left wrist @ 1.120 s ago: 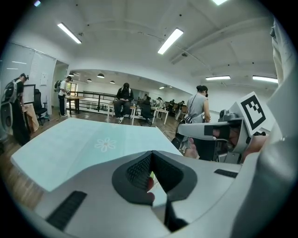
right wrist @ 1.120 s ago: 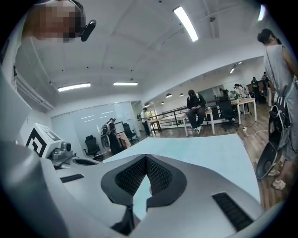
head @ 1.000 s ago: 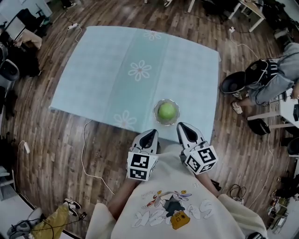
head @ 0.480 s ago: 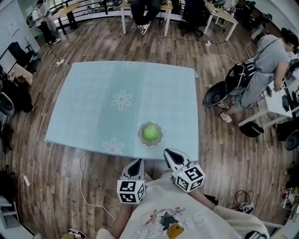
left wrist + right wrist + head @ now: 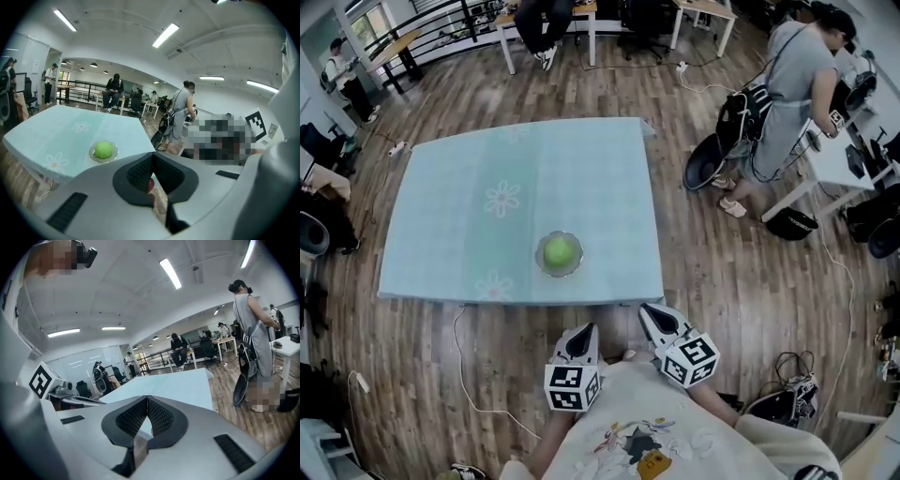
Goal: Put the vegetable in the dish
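The vegetable (image 5: pixel 560 251) is a smooth, round, bright yellow-green ball, evenly coloured. It sits in the middle of the dish (image 5: pixel 575 266), a small shallow bowl of clear glass with a wavy rim. The dish stands on the tabletop (image 5: pixel 487 169), near its front edge, ahead of both pairs of jaws and well apart from them. In the left gripper view the vegetable (image 5: pixel 103 149) lies ahead and to the left of the jaws, cupped in the dish (image 5: pixel 92 155).

The tabletop is square and covered by a pale blue checked cloth printed with white daisies; its cloth hangs a little over the edges. Around it is a floor (image 5: pixel 741 281) of dark wooden planks.

The left gripper (image 5: pixel 581 332) has its jaws clenched together, nothing between them; its black pads (image 5: pixel 138 171) show a fine ribbed grain set in smooth grey plastic. The right gripper (image 5: pixel 654 315) is likewise pressed closed and empty, its ribbed pads (image 5: pixel 131 416) meeting at the tips, with the tabletop (image 5: pixel 173 385) straight ahead.
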